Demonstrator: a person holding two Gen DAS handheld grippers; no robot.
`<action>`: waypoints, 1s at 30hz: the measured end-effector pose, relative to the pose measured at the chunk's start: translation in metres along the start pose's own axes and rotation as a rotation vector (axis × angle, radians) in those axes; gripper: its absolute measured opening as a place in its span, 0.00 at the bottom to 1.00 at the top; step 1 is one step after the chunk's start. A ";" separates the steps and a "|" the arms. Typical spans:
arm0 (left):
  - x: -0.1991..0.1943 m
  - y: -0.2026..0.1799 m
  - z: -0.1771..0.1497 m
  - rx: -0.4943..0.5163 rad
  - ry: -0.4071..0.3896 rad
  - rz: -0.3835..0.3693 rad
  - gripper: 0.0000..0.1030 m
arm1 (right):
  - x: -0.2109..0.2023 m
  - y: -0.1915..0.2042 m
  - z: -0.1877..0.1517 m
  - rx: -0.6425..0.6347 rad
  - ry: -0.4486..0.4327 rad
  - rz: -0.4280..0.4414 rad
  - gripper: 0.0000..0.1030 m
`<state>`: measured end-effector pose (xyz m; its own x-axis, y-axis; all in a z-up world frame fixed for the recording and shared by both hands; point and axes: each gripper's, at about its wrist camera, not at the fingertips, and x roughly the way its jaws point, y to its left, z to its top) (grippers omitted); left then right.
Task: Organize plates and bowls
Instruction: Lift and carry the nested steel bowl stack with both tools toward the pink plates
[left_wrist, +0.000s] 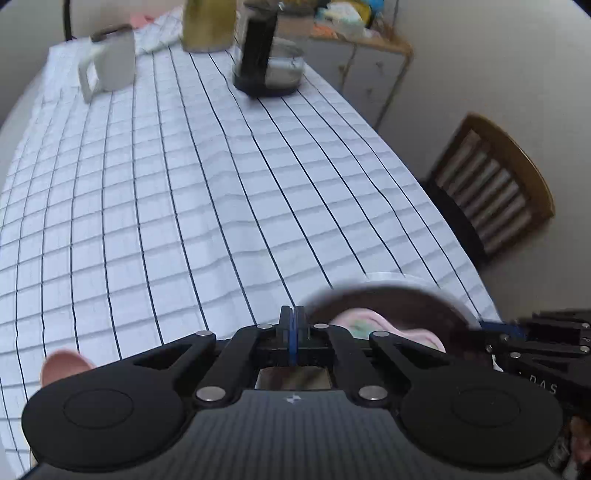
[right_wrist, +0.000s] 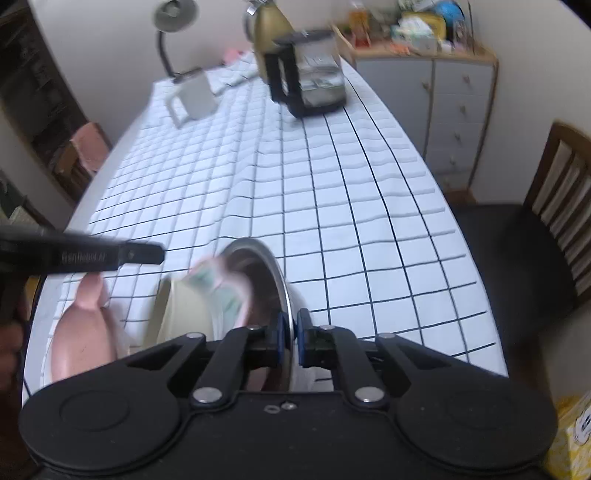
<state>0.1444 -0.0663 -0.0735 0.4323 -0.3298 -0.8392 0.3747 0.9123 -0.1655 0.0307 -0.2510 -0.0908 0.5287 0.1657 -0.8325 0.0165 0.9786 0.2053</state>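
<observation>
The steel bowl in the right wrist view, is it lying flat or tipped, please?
Tipped: the steel bowl stands on edge, its rim clamped by the right gripper.

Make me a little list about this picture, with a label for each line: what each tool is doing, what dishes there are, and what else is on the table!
Right tool: shut on the rim of the steel bowl, which is tilted on edge
Left tool: shut, nothing between its fingers
Dishes: steel bowl, cream bowl, pink dish, all near the table's front edge
Table cover: white checked tablecloth
Far end of table: white mug, glass coffee pot, gold kettle
Beside table: wooden chair
</observation>
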 end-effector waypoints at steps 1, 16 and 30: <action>0.008 0.000 -0.004 0.011 0.007 -0.009 0.00 | 0.011 -0.006 0.004 0.011 0.028 -0.006 0.07; 0.013 0.046 -0.010 -0.008 0.155 -0.052 0.01 | 0.047 -0.058 -0.016 0.144 0.169 0.030 0.12; 0.024 0.022 -0.026 0.100 0.190 -0.098 0.20 | 0.024 -0.058 -0.044 0.200 0.154 0.008 0.46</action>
<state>0.1411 -0.0476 -0.1106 0.2315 -0.3556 -0.9055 0.4908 0.8463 -0.2069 0.0047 -0.2981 -0.1454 0.3938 0.2056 -0.8959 0.1879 0.9361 0.2974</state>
